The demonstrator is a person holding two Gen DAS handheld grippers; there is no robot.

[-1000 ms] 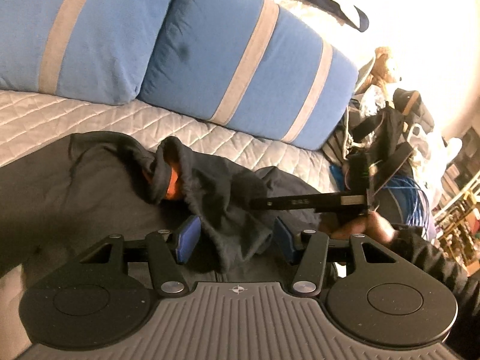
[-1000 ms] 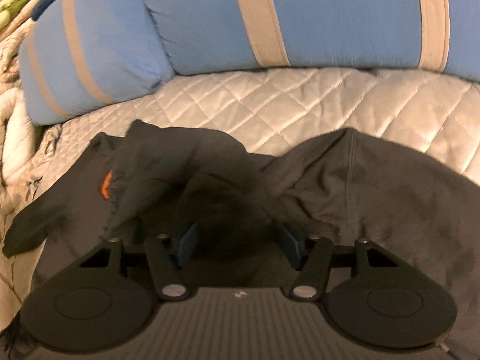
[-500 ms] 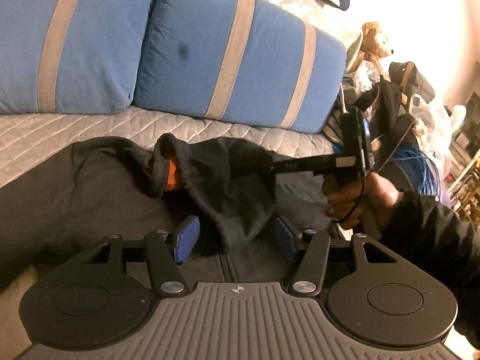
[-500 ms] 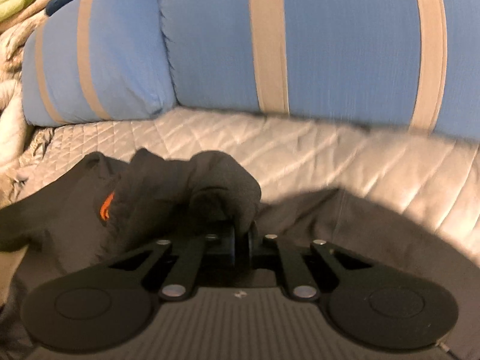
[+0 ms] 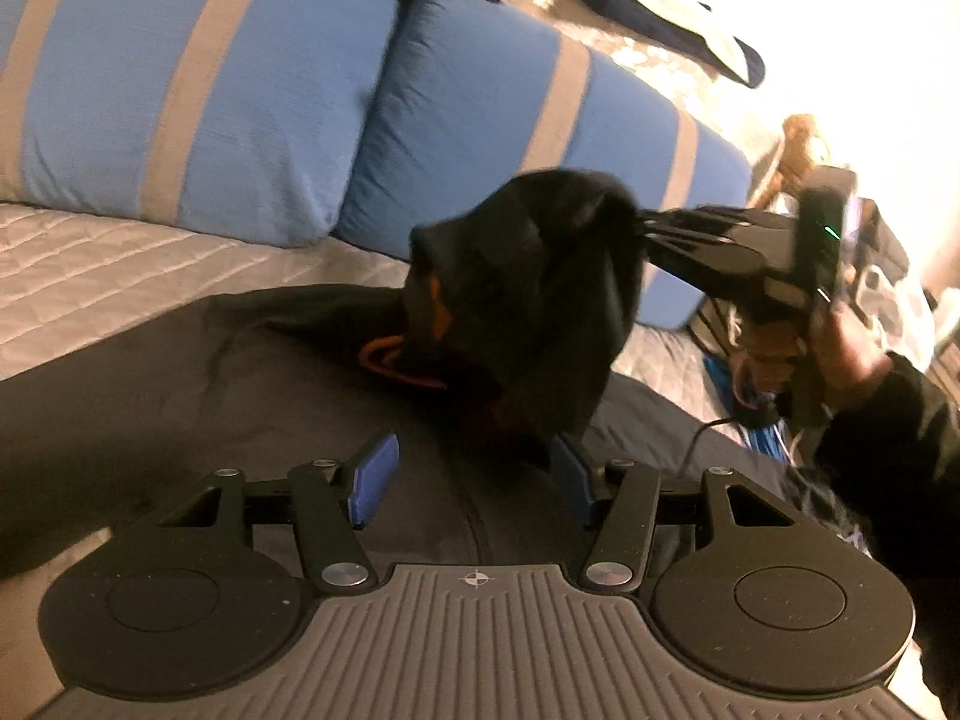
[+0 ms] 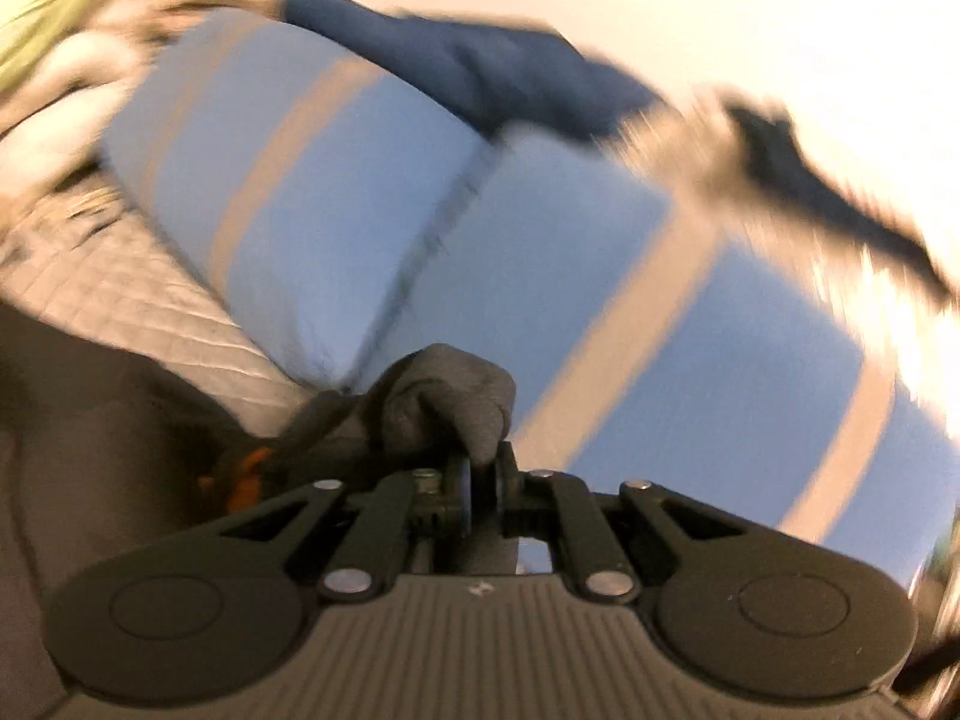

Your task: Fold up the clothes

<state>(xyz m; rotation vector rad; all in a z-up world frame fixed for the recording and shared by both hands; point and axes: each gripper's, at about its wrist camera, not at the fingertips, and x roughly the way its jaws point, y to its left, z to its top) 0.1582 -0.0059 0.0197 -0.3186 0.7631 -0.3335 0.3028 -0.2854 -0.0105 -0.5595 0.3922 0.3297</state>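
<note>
- Clearly, the right gripper (image 6: 480, 480) has its jaws clamped on a bunched fold of the dark grey hooded jacket (image 5: 528, 300), holding it raised above the bed.
- Below, the jacket's body lies spread on the quilted bedspread (image 5: 90, 264), before two blue striped pillows (image 5: 240, 90).
- Meanwhile the left gripper (image 5: 474, 474) hovers over the jacket, jaws apart, holding nothing.

The bed (image 5: 90, 264) has a soft white quilted cover. Two blue pillows (image 5: 516, 138) with tan stripes sit on it. A dark grey hoodie (image 5: 180, 396) lies spread out in front of them.
</note>
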